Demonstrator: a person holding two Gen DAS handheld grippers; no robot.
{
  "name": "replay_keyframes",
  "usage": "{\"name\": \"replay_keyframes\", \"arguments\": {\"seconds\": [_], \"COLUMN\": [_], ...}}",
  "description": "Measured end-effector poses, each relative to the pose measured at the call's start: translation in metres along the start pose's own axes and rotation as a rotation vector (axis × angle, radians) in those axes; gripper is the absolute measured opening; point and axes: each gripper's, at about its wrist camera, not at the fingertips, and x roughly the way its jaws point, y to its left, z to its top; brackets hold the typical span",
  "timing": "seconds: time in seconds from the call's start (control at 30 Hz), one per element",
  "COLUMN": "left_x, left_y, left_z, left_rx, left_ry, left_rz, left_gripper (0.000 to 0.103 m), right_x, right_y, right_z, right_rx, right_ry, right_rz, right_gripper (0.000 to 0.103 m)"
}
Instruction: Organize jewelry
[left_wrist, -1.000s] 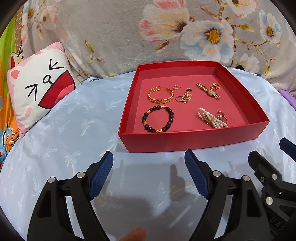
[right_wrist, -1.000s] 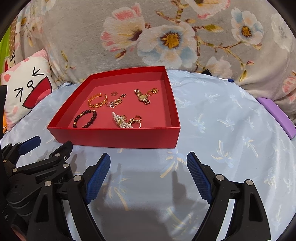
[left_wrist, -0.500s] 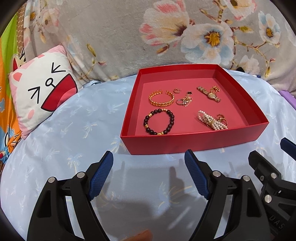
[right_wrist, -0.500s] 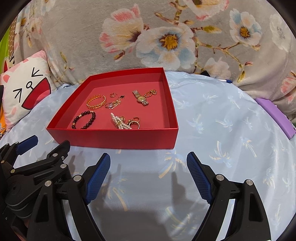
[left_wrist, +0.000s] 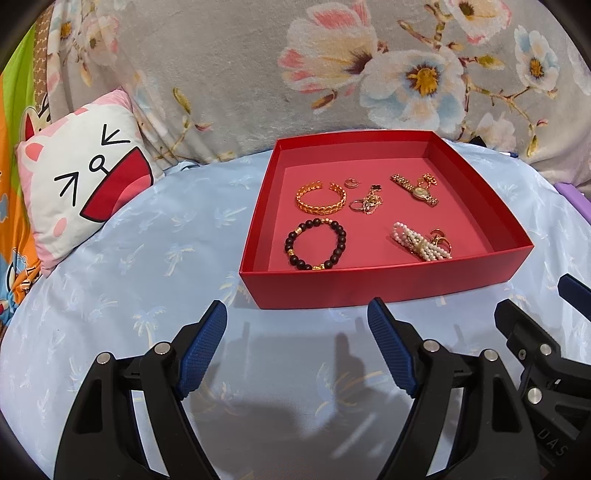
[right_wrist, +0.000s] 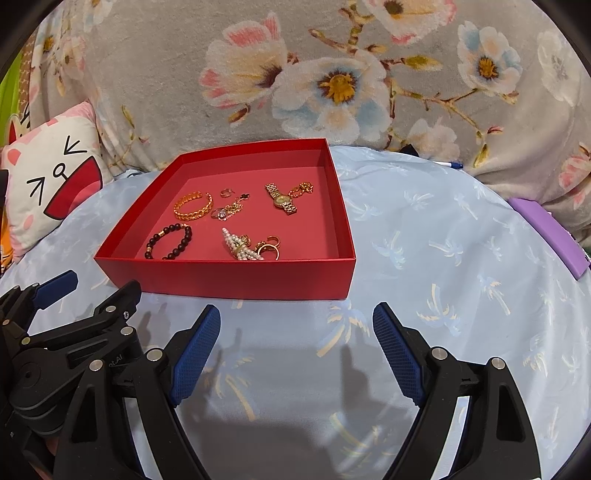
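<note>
A red tray (left_wrist: 384, 282) (right_wrist: 236, 280) lies on a light blue palm-print sheet. It holds a gold cuff bracelet (left_wrist: 320, 197) (right_wrist: 193, 206), a dark bead bracelet (left_wrist: 315, 243) (right_wrist: 169, 242), a gold watch (left_wrist: 415, 190) (right_wrist: 281, 199), a pearl bracelet (left_wrist: 419, 245) (right_wrist: 241, 246), gold rings (right_wrist: 269, 246), a small ring (left_wrist: 351, 182) and a chain tangle (left_wrist: 367, 201) (right_wrist: 227, 210). My left gripper (left_wrist: 297, 350) is open and empty, in front of the tray. My right gripper (right_wrist: 297, 354) is open and empty, in front of the tray's right corner.
A cat-face pillow (left_wrist: 81, 192) (right_wrist: 48, 181) lies at the left. A grey floral blanket (left_wrist: 332, 74) rises behind the tray. A purple flat object (right_wrist: 546, 236) lies at the right edge. A pen (right_wrist: 448, 163) lies behind the sheet.
Both views have drifted slightly, so the tray sits a little farther off and lower in frame. The jewelry has not moved. Both grippers stay open.
</note>
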Motion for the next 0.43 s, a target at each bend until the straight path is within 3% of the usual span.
{"name": "replay_keyframes", "arguments": {"seconds": [0.43], "left_x": [-0.0002], "left_y": [-0.0006], "left_z": [0.0015], "left_rx": [0.002], "left_ry": [-0.004], "left_rz": [0.008], "left_gripper": [0.075], "right_x": [0.0006], "right_y": [-0.0008], "right_z": [0.0006], "right_rx": [-0.001], "right_ry": [0.001], "right_rz": [-0.002], "right_gripper": [0.083]}}
